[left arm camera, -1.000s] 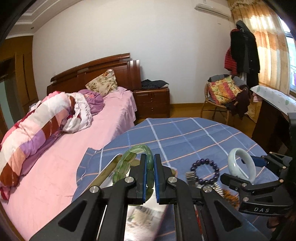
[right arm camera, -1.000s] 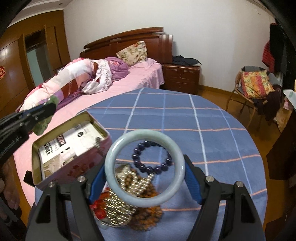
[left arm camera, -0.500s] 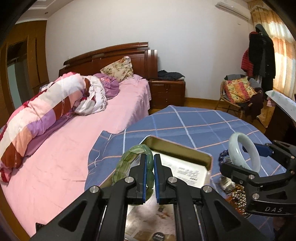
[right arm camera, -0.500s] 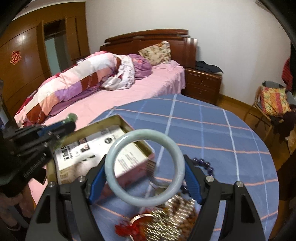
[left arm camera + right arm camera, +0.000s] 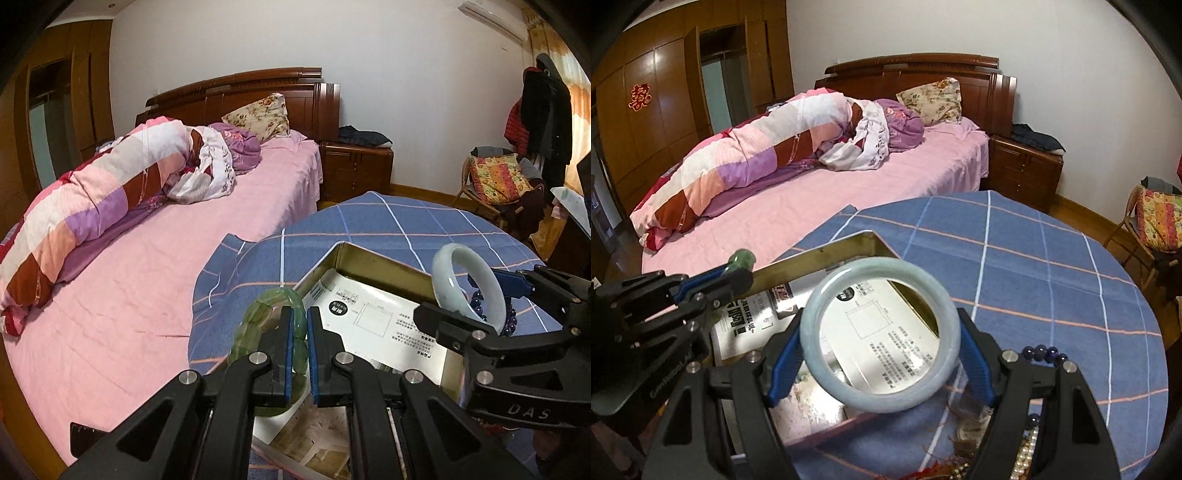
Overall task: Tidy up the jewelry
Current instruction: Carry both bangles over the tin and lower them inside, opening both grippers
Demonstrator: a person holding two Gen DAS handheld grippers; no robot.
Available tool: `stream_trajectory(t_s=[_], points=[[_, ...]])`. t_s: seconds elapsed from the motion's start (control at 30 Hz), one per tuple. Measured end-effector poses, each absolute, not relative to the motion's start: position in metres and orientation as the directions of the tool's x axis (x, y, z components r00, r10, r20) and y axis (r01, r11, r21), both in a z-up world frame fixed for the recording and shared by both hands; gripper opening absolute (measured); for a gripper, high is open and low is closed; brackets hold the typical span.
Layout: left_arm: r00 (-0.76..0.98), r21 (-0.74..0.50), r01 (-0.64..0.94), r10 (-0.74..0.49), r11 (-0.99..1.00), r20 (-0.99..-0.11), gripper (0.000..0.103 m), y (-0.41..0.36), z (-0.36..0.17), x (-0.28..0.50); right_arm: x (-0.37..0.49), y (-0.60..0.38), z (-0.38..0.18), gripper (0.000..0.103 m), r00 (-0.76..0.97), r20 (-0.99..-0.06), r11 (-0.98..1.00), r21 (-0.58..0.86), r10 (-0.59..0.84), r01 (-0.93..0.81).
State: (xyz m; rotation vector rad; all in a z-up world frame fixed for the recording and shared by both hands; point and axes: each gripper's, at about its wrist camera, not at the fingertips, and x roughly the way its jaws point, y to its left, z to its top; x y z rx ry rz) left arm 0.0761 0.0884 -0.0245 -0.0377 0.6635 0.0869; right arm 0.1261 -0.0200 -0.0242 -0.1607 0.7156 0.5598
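Observation:
My left gripper (image 5: 298,354) is shut on a green beaded bracelet (image 5: 258,325), held over the near-left corner of an open metal tin (image 5: 384,260) lined with printed paper. The right gripper (image 5: 881,350) grips a pale jade bangle (image 5: 812,350) across its width, hovering above the tin (image 5: 820,254). That bangle (image 5: 491,280) and the right gripper (image 5: 476,308) also show at the right of the left wrist view. From the right wrist view, the left gripper (image 5: 737,271) sits at the left with the green bracelet (image 5: 741,257) poking out.
The tin rests on a round table with a blue checked cloth (image 5: 1034,266). A dark purple bead bracelet (image 5: 1041,352) and a heap of gold and red jewelry (image 5: 1015,461) lie right of the tin. A pink bed (image 5: 147,277) stands close beyond the table's left edge.
Both grippers have swung left across the table with their bracelets, from above the jewelry heap to above the tin. The tin now fills the lower middle of both views.

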Motion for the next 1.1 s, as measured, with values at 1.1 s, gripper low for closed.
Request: stream_trajectory(t_s=[1.1], points=[[0.738,-0.037,-0.074,0.029,0.997,-0.674,0.006,0.091,-0.049,0.090,0.138,-0.008,-0.048,0.078,0.581,-0.707,0.846,0.044,0.402,-0.531]])
